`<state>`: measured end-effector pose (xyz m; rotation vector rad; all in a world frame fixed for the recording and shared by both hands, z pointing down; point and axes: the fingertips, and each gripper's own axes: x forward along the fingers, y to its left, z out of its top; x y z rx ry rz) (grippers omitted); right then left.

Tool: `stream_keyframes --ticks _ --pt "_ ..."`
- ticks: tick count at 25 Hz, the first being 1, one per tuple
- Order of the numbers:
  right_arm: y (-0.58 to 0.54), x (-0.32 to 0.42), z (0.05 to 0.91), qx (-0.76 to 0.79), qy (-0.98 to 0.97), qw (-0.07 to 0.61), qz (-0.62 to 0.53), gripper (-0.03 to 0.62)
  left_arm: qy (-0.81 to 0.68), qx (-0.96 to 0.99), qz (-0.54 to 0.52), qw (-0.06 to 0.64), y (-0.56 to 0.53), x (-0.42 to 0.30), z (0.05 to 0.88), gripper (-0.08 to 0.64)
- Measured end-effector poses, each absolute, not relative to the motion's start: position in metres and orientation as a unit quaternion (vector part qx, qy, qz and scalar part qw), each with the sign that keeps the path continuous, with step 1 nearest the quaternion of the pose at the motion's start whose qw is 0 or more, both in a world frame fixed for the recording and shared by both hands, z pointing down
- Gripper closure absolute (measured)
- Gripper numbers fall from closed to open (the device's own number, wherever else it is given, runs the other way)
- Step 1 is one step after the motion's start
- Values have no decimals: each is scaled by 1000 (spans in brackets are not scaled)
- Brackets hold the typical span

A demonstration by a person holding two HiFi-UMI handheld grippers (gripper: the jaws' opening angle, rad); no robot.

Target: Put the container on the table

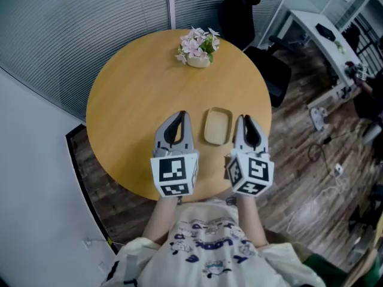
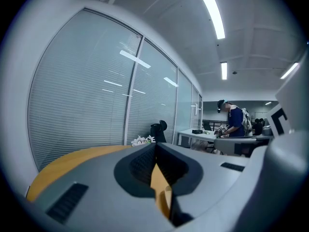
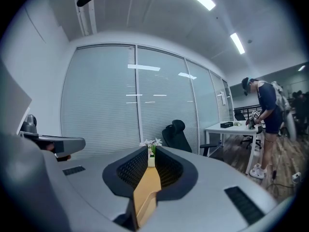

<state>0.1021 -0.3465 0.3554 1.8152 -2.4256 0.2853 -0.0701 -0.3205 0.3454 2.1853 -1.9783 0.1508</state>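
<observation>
A shallow tan container [image 1: 217, 126] with rounded corners lies flat on the round wooden table [image 1: 131, 94], near its front edge. My left gripper [image 1: 182, 116] rests just left of it and my right gripper [image 1: 242, 121] just right of it; neither touches it. Both stand shut with nothing between the jaws. In the left gripper view the jaws of the left gripper [image 2: 155, 146] meet at their tips over the tabletop. Those of the right gripper [image 3: 150, 151] leave only a slit in the right gripper view. The container is hidden in both gripper views.
A small pot of pale pink flowers [image 1: 198, 47] stands at the table's far edge. Behind it is a black office chair [image 1: 239, 9], with a white desk [image 1: 317, 30] at the right. A person [image 3: 263, 105] stands by that desk. Cables lie on the wooden floor [image 1: 317, 160].
</observation>
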Motion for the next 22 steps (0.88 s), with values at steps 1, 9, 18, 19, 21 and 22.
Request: stream_keyframes --ticks 1,9,18,19,21,22 --pt "-346 102 353 596 -796 48 91 546 -667 737 50 94 -320 -71 344 557" --pt "-341 100 341 600 -795 41 82 546 -665 741 42 85 -317 -72 333 557" --pt "-337 101 336 601 -794 36 79 546 -662 744 40 83 -313 -69 330 557" --pt "-336 101 336 601 -795 35 78 546 -662 744 39 83 -312 -69 330 557" --pt "-335 101 336 601 -795 34 78 546 -662 744 38 83 -310 -69 329 557" --pt "-334 101 336 600 -795 34 77 546 -663 743 38 83 -309 -69 329 557"
